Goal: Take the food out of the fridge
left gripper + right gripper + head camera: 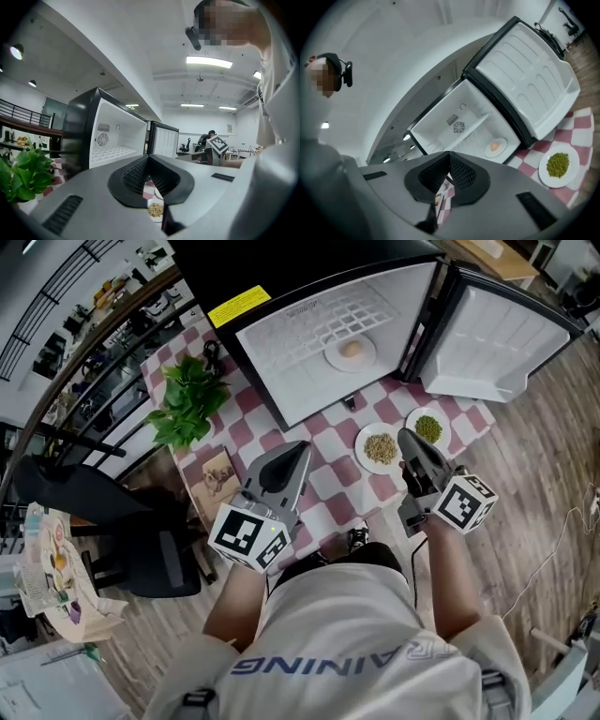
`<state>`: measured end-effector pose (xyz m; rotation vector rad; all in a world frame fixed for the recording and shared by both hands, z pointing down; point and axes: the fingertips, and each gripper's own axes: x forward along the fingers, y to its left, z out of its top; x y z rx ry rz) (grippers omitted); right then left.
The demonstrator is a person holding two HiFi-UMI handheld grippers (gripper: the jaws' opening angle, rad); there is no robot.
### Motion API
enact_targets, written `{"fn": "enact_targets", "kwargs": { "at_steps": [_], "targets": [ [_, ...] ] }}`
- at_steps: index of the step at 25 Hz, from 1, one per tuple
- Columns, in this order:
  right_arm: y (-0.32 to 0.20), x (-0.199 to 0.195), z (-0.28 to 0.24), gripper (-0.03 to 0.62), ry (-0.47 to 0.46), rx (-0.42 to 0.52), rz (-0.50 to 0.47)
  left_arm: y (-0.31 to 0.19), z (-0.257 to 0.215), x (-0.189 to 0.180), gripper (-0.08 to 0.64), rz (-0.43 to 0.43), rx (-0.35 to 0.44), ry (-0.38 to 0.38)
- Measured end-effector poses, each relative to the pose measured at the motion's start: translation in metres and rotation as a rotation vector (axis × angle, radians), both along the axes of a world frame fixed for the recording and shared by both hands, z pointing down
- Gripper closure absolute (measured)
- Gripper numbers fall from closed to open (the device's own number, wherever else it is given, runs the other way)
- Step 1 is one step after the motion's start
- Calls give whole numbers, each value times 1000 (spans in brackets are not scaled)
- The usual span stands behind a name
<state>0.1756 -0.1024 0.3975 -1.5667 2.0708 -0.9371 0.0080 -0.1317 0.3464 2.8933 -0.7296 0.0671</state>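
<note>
The fridge (281, 367) stands open, its door (497, 334) swung wide to the right, so the mouth is unblocked. One plate (332, 356) sits on its shelf (305, 329). On the bench (323, 454), a grain plate (361, 454) and a green plate (412, 431) lie near the fridge's right corner. A plant (187, 399) crowds the left.

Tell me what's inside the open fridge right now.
Inside the fridge one white plate sits on the shelf, carrying a small pale-orange food item. A fan vent shows on the back wall. The right tongs' body covers part of the shelf in that view.
</note>
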Motion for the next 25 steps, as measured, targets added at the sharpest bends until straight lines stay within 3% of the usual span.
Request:
{"fn": "enact_targets", "kwargs": {
  "at_steps": [11,17,25],
  "targets": [
    [-23,-30,-62,572,271,115,-74,-12,-31,-36,552,-114,84,-26],
    [-35,-38,-76,572,286,157,-97,-15,-38,-48,552,-152,111,-27],
    [-41,-43,-70,572,270,138,-111,-16,-41,-55,552,-177,119,-15]
  ]
}}
